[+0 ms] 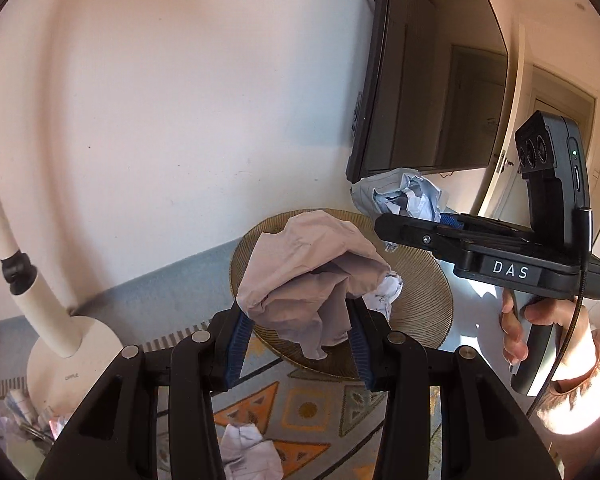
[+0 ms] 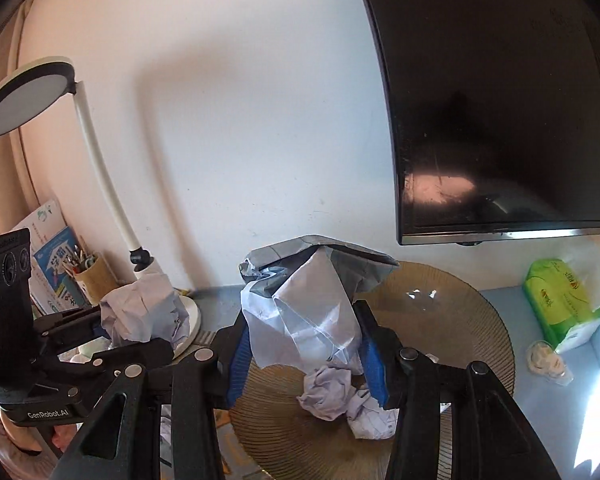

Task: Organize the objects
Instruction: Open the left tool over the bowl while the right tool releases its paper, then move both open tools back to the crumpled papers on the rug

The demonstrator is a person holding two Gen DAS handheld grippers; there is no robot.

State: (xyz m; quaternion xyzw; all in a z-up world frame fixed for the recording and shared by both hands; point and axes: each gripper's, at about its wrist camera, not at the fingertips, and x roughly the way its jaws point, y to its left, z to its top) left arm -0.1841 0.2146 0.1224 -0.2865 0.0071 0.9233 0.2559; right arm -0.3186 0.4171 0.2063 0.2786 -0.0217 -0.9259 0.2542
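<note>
**Both grippers loaded over the tray**

Right now, nearest the left wrist camera, a loose paper ball (image 1: pixel 249 453) lies on the patterned mat (image 1: pixel 308 408), not yet collected. Just beyond, the left gripper (image 1: pixel 298 322) is clamped on a crumpled paper wad (image 1: pixel 308 280), held above the round ribbed tray (image 1: pixel 428 300), presumably to drop it there. Over to the right, the right gripper (image 2: pixel 306 354) pinches a grey-and-white crumpled sheet (image 2: pixel 308 304) above the same tray, where a paper ball (image 2: pixel 336 396) already sits. Far back: the desk lamp (image 2: pixel 100 168), the wall-mounted screen (image 2: pixel 500 100), a green tissue pack (image 2: pixel 560 300).
</note>
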